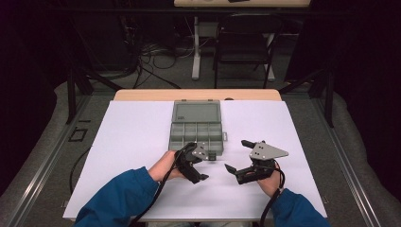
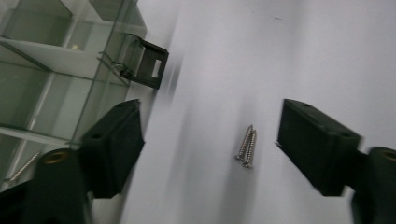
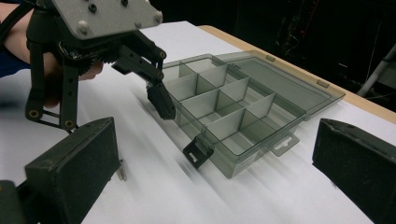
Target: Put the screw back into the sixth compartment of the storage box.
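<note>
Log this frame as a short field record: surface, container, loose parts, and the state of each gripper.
surface: white sheet over a wooden table
container: clear grey plastic compartment box, lid open and lying flat behind it, black latch hanging at the front
loose parts: two silver metal screws lying side by side on the sheet, beside the box
in box: one screw in a compartment
left gripper: open, jaws either side of the two screws, not touching them
right gripper: open, holding nothing, right of the box
</note>
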Demonstrator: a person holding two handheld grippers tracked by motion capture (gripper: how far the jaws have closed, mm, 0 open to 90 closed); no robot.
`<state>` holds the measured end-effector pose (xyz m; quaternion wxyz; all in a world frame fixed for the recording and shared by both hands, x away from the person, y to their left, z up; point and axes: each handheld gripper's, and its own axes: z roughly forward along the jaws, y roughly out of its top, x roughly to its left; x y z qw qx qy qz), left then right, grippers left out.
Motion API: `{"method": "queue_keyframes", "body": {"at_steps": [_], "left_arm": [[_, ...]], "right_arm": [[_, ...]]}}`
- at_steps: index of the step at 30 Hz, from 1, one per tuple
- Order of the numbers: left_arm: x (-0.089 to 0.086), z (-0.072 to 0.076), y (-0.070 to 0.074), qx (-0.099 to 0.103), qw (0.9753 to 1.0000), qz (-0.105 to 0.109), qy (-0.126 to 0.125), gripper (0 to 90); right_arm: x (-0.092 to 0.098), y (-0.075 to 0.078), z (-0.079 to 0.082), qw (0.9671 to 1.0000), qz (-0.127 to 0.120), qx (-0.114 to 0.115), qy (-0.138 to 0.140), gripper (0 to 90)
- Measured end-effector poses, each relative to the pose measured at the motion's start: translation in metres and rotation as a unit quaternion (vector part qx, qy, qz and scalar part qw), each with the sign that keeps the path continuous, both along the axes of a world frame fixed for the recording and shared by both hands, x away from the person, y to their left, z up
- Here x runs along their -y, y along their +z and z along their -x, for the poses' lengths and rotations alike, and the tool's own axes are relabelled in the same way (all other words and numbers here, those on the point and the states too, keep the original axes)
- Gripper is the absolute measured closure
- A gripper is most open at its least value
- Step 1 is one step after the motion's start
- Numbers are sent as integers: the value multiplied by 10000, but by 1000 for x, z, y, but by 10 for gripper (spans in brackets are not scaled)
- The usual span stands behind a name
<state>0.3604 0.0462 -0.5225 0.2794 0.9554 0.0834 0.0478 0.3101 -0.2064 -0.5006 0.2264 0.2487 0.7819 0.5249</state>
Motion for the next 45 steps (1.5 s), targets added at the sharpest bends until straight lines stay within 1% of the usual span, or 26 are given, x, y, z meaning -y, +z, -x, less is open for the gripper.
{"method": "queue_keyframes", "body": {"at_steps": [1, 3, 4, 6, 7, 10, 12, 15, 17, 18, 20, 21, 22, 26, 27, 28, 29, 31, 33, 35, 39, 43, 45], "left_arm": [[1, 1, -2, -40, 10000, -15, -67, 336], [1, 2, -3, -27, 9999, -45, -135, 428], [2, 2, -4, -60, 9998, -46, -170, 456], [2, 2, -6, -67, 9997, -88, -202, 532], [2, 1, -7, -115, 9997, -78, -220, 563], [2, 1, -11, -172, 9994, -135, -280, 639], [3, 1, -12, -199, 9991, -172, -323, 672], [4, 1, -14, -234, 9989, -162, -364, 734], [3, 0, -14, -247, 9988, -163, -377, 765], [4, 1, -14, -221, 9988, -210, -383, 775], [3, 0, -15, -273, 9985, -229, -416, 793], [3, -1, -16, -299, 9982, -281, -432, 795], [3, -1, -17, -313, 9983, -244, -425, 796], [1, -2, -16, -317, 9985, -218, -388, 788], [1, -2, -15, -357, 9985, -196, -369, 788], [1, -1, -14, -390, 9983, -179, -388, 766], [2, 1, -13, -404, 9980, -198, -437, 766], [4, 5, -12, -506, 9973, -169, -506, 734], [6, 9, -12, -509, 9968, -262, -563, 723], [7, 12, -12, -534, 9965, -287, -572, 720], [7, 14, -15, -519, 9962, -398, -576, 721], [4, 12, -15, -527, 9964, -418, -522, 797], [3, 13, -15, -493, 9966, -419, -511, 832]], "right_arm": [[0, 0, 0, 10000, 3, 8, -4, 0], [-1, 0, 0, 10000, -9, 23, 9, 0], [-1, 0, 0, 10000, -5, 11, 18, 0], [-1, -1, 0, 10000, 2, -6, 2, 0], [-1, -1, 0, 10000, 1, -29, 1, 0], [-1, -1, -1, 10000, 7, -31, 1, 0], [-1, -1, -1, 10000, 18, -9, -5, 0], [0, 0, -1, 10000, -1, -5, -17, 0], [0, 0, 0, 10000, 33, 7, -22, 0], [0, 0, 0, 10000, 30, 10, -18, 0], [0, 0, -1, 10000, 33, 8, -30, 0], [0, 0, -1, 10000, 24, 2, -15, 0], [0, 0, -1, 10000, 39, -6, -33, 0], [0, 0, -1, 10000, 25, 7, -14, 0], [0, 0, -1, 10000, 11, 26, -5, 0], [0, 0, -1, 10000, 17, 12, -16, 0], [0, 0, -1, 10000, 17, 12, -16, 0], [0, 0, -1, 10000, 25, -3, -12, 0], [0, 0, -1, 10000, 18, 7, -13, 0], [0, 0, -1, 10000, 22, -10, -9, 0], [0, 0, -1, 10000, 22, -10, -4, 0], [1, 0, -1, 10000, 15, -19, -1, 0], [0, 0, -1, 10000, 7, -4, -13, 0]]}}
